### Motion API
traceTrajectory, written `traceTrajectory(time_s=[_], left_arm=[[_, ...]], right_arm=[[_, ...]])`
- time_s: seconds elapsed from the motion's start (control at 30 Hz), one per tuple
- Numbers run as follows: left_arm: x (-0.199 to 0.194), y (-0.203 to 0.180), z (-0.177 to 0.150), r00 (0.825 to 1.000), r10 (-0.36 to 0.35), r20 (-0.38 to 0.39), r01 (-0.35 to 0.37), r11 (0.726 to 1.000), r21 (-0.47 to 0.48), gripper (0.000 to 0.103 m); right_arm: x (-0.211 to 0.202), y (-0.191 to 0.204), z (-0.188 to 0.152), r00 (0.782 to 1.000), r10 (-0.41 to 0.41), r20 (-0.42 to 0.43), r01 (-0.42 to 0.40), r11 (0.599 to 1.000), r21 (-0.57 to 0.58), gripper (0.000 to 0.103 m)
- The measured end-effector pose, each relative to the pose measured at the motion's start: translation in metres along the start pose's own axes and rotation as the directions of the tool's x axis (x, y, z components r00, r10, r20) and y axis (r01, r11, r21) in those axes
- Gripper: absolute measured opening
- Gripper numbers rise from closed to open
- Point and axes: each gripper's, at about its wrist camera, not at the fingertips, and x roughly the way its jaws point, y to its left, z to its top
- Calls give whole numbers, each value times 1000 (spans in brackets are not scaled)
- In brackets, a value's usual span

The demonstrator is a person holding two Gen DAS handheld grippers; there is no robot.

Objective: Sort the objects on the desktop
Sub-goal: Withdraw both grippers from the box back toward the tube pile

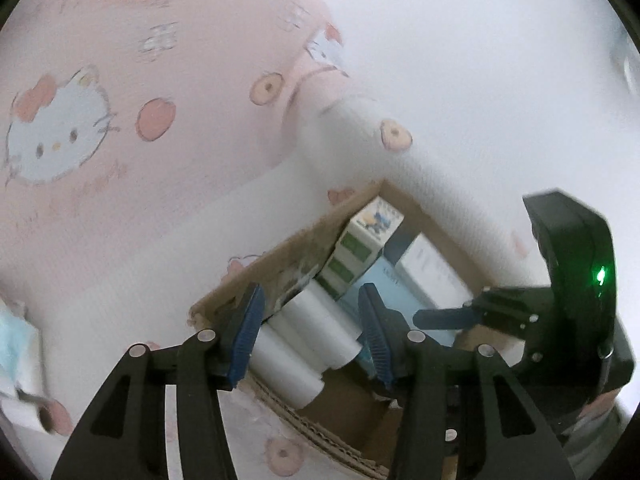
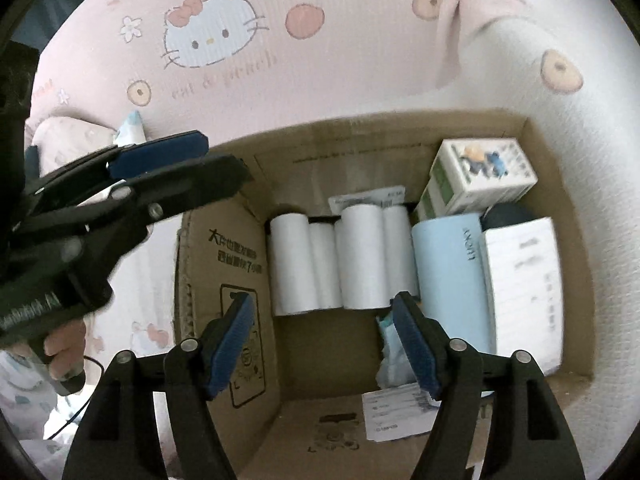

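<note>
An open cardboard box (image 2: 400,128) lies on printed bedding. Inside it lie several white rolls (image 2: 344,256) side by side, a light blue box (image 2: 452,276), a white box (image 2: 524,280), a green and white carton (image 2: 480,176) and a small crumpled packet (image 2: 390,360). My right gripper (image 2: 324,344) hangs open above the box, nothing between its blue pads. My left gripper (image 1: 312,332) is open too, above the white rolls (image 1: 316,328) and the box's rim (image 1: 224,292), pads touching nothing. The right wrist view shows the left gripper (image 2: 224,160) over the box's left flap.
Pink cat-print bedding (image 2: 208,40) surrounds the box, with a white blanket (image 2: 560,160) to its right. A hand (image 2: 64,352) holds the left gripper's handle. A pale blue packet (image 2: 132,128) lies left of the box. A paper label (image 2: 396,412) sticks to the near flap.
</note>
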Motion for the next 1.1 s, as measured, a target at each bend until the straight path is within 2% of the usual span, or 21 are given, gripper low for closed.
traceTrajectory(time_s=[0.07,0.13,0.17,0.23,0.27,0.33,0.4,0.57,0.7,0.77,0.83,0.9,0.93,0.97,1.03,1.1], left_arm=[[-9,10,-4,999,-14,32,15,999,-51,46],[-21,23,-11,995,-36,92,45,994,-96,26],[-25,27,-15,993,-33,114,46,993,-109,24],[-39,37,-24,987,6,162,16,991,-136,10],[-44,40,-27,984,24,179,2,990,-143,8],[-55,52,-40,972,65,228,-26,985,-170,8],[-61,62,-51,965,73,251,-21,979,-202,8],[-75,93,-75,959,89,269,-6,955,-296,8],[-89,113,-86,947,191,259,-106,946,-307,8],[-96,117,-91,929,260,263,-180,939,-292,8],[-107,121,-96,901,336,275,-263,927,-269,8],[-118,125,-99,865,409,291,-349,907,-237,8],[-127,130,-100,839,454,300,-399,888,-229,8],[-135,135,-102,821,482,306,-424,874,-237,8],[-152,152,-108,796,520,310,-440,849,-294,8],[-169,170,-117,797,519,310,-404,839,-365,8]], right_arm=[[-1,13,2,1000,-13,2,13,1000,-22,70],[-8,12,5,1000,-6,11,7,999,-34,70],[-14,11,6,1000,-3,18,4,999,-39,70],[-18,13,9,1000,0,29,1,999,-50,70],[-21,18,9,999,-1,37,3,998,-57,70],[-22,24,11,999,-1,48,4,998,-64,70],[-21,30,15,999,2,54,2,998,-67,70],[-18,54,25,998,0,59,6,995,-97,70],[-22,80,30,995,-6,95,19,990,-139,70],[-25,96,31,992,-10,122,32,984,-173,70],[-26,108,30,991,0,132,27,979,-202,70],[-23,124,32,992,17,126,13,973,-231,70],[-20,132,33,992,25,122,6,970,-244,70],[-17,140,34,992,31,119,1,967,-256,70],[-8,155,35,994,39,105,-8,960,-281,70],[2,169,36,995,50,82,-22,951,-310,70]])
